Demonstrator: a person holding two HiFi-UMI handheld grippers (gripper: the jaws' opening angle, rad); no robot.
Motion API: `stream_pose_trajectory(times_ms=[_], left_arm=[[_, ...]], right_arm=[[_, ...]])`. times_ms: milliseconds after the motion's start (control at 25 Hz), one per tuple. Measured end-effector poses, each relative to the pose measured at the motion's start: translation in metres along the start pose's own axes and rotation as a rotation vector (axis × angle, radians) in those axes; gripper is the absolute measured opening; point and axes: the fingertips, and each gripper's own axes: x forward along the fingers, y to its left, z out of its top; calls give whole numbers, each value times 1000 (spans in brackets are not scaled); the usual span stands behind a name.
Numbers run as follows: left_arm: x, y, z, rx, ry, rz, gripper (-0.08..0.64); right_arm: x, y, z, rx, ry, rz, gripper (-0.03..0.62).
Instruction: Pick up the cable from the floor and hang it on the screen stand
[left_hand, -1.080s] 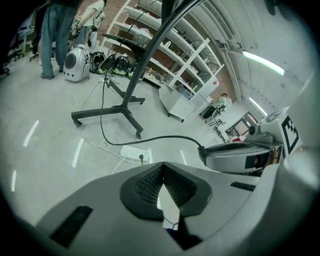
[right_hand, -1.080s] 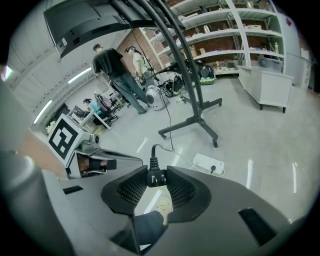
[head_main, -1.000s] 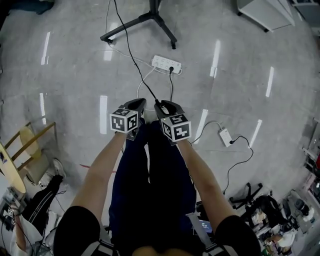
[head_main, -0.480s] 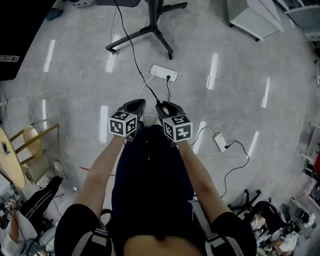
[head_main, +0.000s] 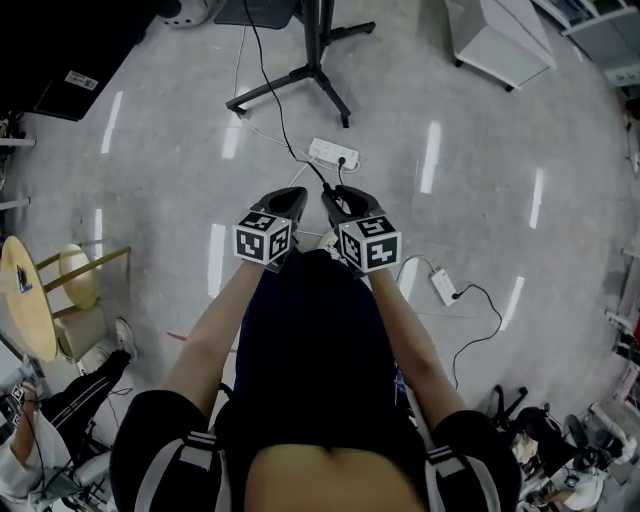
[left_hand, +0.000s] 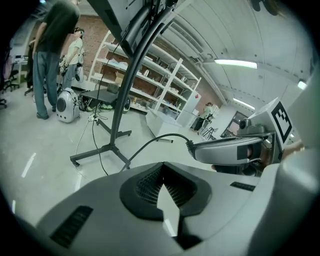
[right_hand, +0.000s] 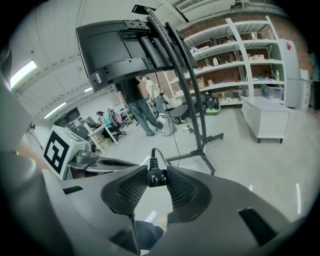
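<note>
We hold the cable (right_hand: 153, 156) by its plug, clamped in the right gripper (right_hand: 156, 176) above the grey floor (head_main: 520, 150), facing the screen stand (head_main: 317, 60). The left gripper (left_hand: 162, 167) has its jaws together, empty. Shelves (right_hand: 240, 65) stand behind.

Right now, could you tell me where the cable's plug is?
In the right gripper view the plug sits at centre, clamped in the jaws of the right gripper, prongs facing the camera; the screen stand rises behind it.

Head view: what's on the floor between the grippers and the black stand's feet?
In the head view, a white power strip lies there, and the black cable from the right gripper runs past it toward the stand.
</note>
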Motion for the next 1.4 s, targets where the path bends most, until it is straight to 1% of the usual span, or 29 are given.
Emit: stream_pose_trajectory(times_ms=[200,320,440,600,840,960,1120,1240,1400], left_arm=[[-8,-22,20,55,-24,8,8],[-11,-36,31,61,-43,4,8],[-11,-46,44,74,-64,-2,8],[-12,-64,57,98,-84,-33,8],[-12,-82,77,131,-104,-68,8],[-12,-88,90,156,-118,-73,8],[-13,-93,114,200,-152,-61,8],[-19,-93,129,197,-183,-57,8],[-24,-92,147,217,-212,-42,8]], right_arm=[[-30,2,15,-30,-45,-25,137],[-50,4,24,-43,-65,-29,137],[-62,7,43,-86,-98,-25,137],[-73,8,71,-163,-134,-30,137],[-90,11,117,-237,-205,-23,137],[-99,18,136,-284,-232,-7,137],[-111,24,157,-288,-264,35,137],[-117,25,171,-293,-281,46,137],[-126,32,193,-315,-301,74,137]])
